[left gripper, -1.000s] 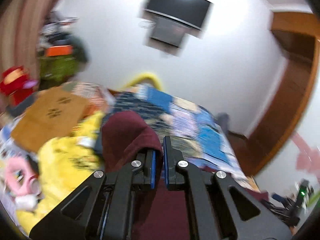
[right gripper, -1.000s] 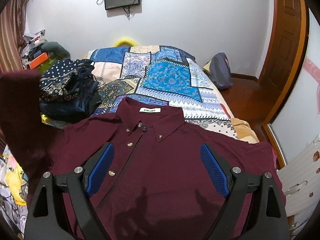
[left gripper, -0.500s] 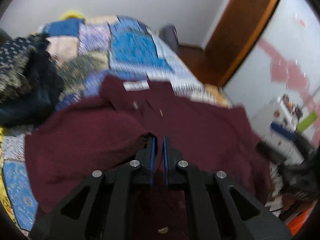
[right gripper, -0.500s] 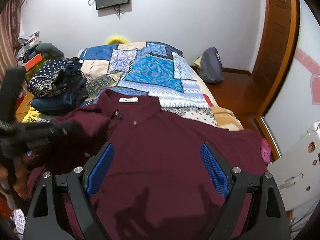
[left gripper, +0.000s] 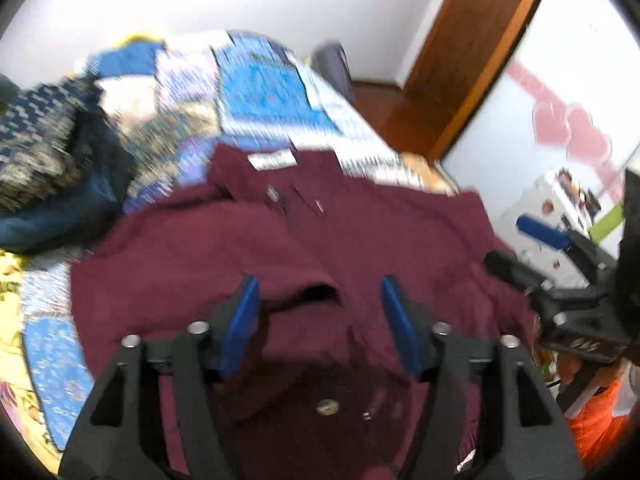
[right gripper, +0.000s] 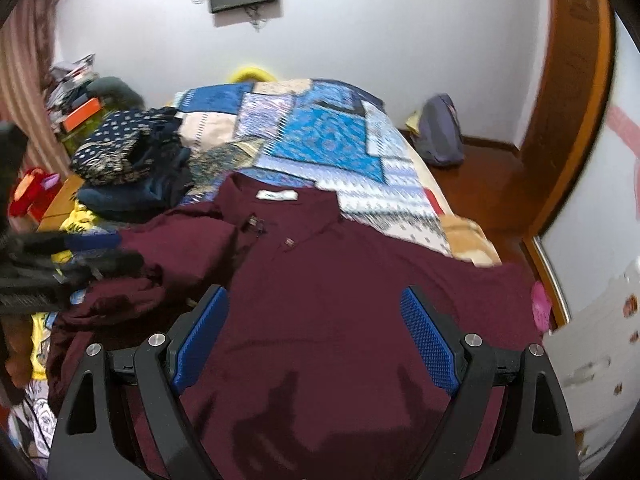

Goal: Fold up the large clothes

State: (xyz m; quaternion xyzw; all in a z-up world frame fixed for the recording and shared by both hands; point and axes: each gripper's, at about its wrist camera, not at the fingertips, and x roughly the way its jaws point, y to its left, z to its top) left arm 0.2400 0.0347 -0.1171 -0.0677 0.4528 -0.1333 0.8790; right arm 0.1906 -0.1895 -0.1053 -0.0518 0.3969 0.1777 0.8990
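A maroon button-up shirt (right gripper: 340,280) lies face up on the patchwork quilt, collar and white label toward the far end. Its left sleeve (right gripper: 180,248) is folded in over the front. In the left wrist view the cuff (left gripper: 316,296) lies loose under my left gripper (left gripper: 319,284), whose jaws are opening; the blue pads stand apart and do not press the cloth. My right gripper (right gripper: 314,296) hovers open over the shirt's lower front with nothing between its pads. Each gripper also shows in the other's view, the left gripper (right gripper: 116,250) at the left and the right gripper (left gripper: 524,248) at the right.
A heap of dark patterned clothes (right gripper: 128,160) sits on the quilt (right gripper: 320,140) to the left of the shirt. Yellow cloth (left gripper: 12,280) lies at the bed's left edge. A grey backpack (right gripper: 440,132) rests on the wooden floor by the door frame (right gripper: 572,100).
My left gripper carried the sleeve rightward and down onto the shirt front, then its jaws parted and let the cuff go. The right gripper stayed open and barely shifted.
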